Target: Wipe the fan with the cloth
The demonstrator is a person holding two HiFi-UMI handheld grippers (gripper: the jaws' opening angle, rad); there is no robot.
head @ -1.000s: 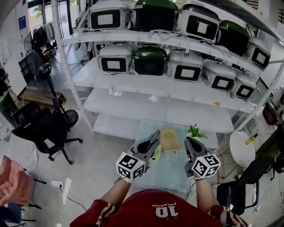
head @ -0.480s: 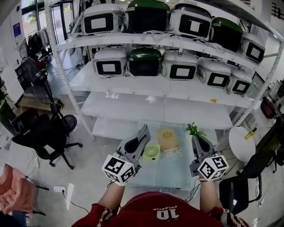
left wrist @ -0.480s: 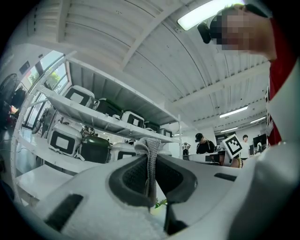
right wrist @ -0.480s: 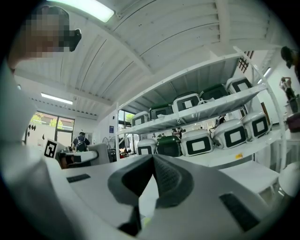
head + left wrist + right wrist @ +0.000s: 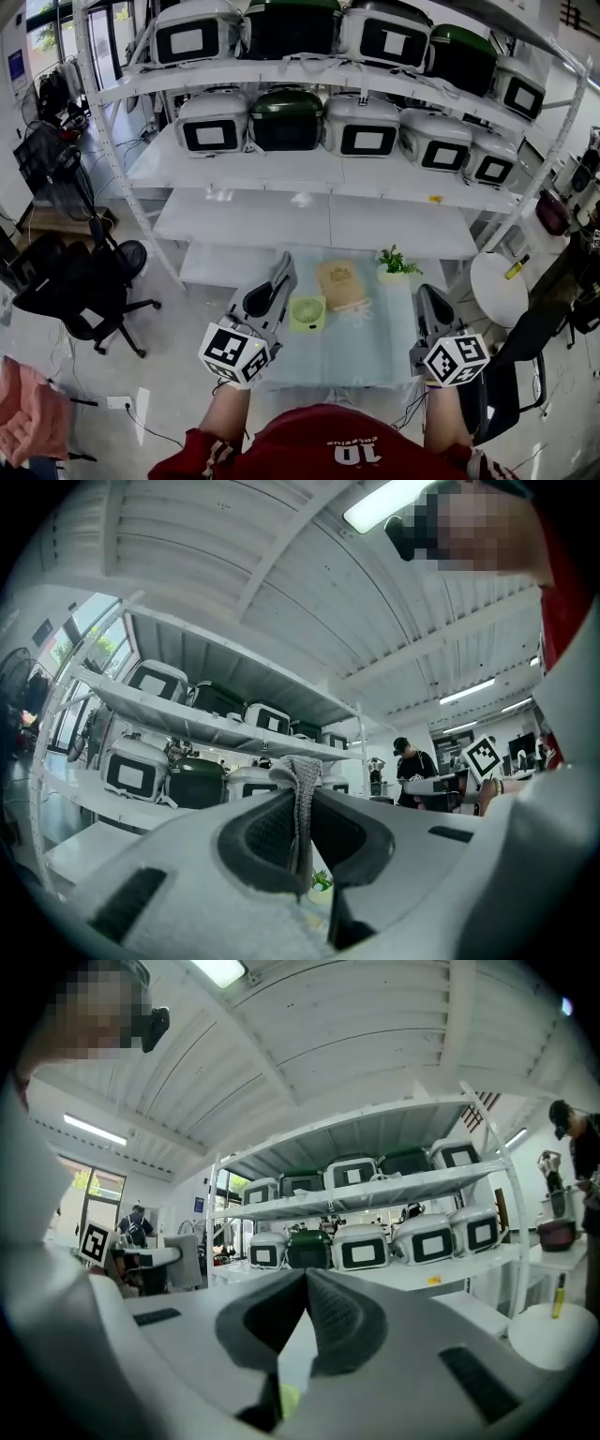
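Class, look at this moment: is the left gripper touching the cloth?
Touching. The left gripper view shows the left gripper shut on the grey knitted cloth, which is pinched between its two pads and sticks up past their tips.

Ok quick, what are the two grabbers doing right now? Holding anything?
The left gripper is closed on the grey cloth.
The right gripper is closed, with nothing between its fingers.

Cloth (image 5: 302, 778) mostly buried in left tongs (image 5: 301, 797)
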